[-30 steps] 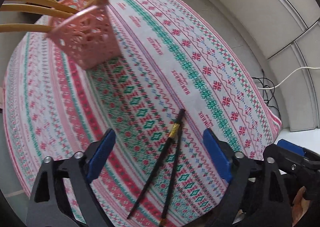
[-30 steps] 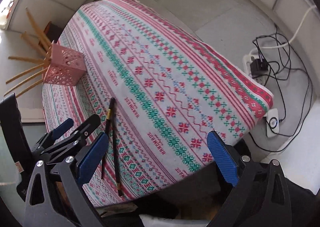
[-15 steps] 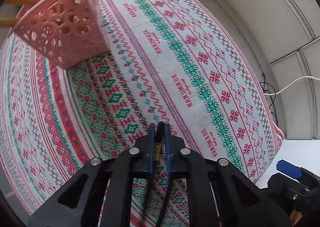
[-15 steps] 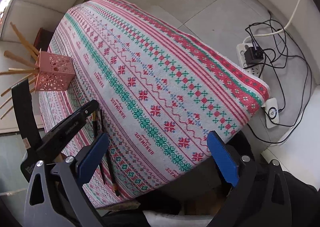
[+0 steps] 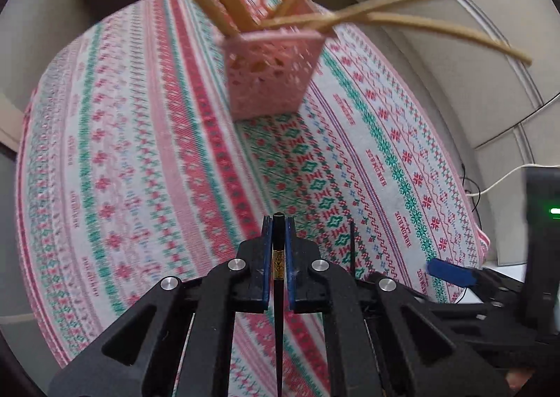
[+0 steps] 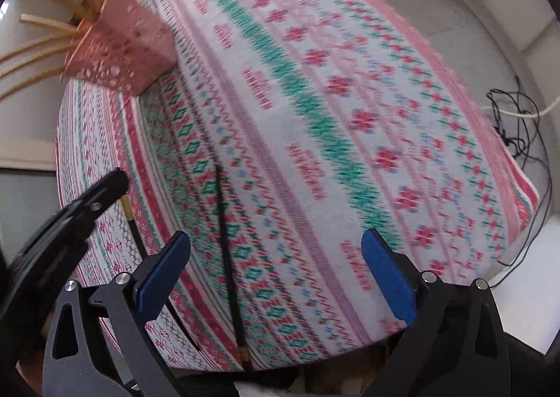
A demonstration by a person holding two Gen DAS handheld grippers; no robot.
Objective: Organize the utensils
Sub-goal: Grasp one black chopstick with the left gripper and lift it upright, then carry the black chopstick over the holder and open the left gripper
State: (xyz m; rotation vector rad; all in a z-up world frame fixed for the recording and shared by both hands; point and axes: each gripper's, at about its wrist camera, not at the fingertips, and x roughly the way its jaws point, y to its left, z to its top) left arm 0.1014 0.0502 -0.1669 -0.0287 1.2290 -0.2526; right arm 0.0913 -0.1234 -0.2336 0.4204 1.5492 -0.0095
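Since half a second earlier, the left gripper (image 5: pixel 278 239) had lifted one slim black chopstick with a gold band (image 5: pixel 278 278) off the patterned red, green and white tablecloth (image 5: pixel 147 159) and swung to face the pink perforated plastic holder (image 5: pixel 271 76) of pale wooden chopsticks (image 5: pixel 402 20). Its jaws stayed clenched on that chopstick. The second black chopstick (image 6: pixel 227 253) lay on the cloth, between the right gripper's (image 6: pixel 276 278) spread, empty jaws. The step in hand looked like carrying. Next, the tip would need steering into the holder's open top, clear of the splayed sticks.
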